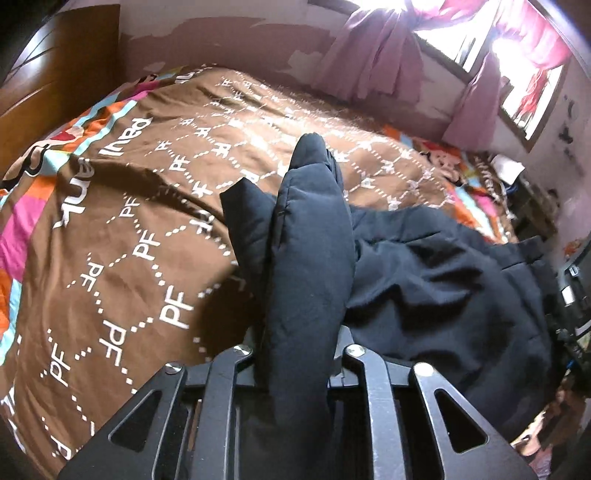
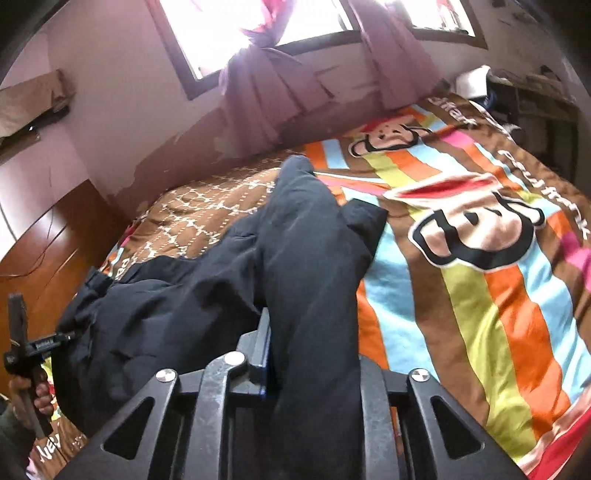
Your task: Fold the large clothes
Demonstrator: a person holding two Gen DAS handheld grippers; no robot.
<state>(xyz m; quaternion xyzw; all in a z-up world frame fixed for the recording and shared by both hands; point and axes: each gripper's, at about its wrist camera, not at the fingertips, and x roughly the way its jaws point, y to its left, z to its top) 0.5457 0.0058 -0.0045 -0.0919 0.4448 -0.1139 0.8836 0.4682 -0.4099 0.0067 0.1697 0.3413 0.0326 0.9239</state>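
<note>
Left gripper (image 1: 295, 354) clamped on a padded fold of the dark garment (image 1: 424, 288); right gripper (image 2: 314, 362) likewise grasping its other end. Garment drapes between them over the bed (image 1: 129, 229). Beyond: brown patterned cover, peeling wall (image 1: 229, 40), purple curtains (image 1: 373, 55), bright window (image 2: 207, 33).

The black garment (image 1: 306, 258) is matt, padded cloth, softly creased. Each claw, left (image 1: 295, 354) and right (image 2: 314, 354), is matt black metal with shiny silver bolts. The bed cover (image 1: 129, 229) is soft printed cloth. At ten o'clock, the wooden headboard (image 1: 55, 66) looks glossy. The wall (image 1: 221, 37) paint is flaking.
</note>
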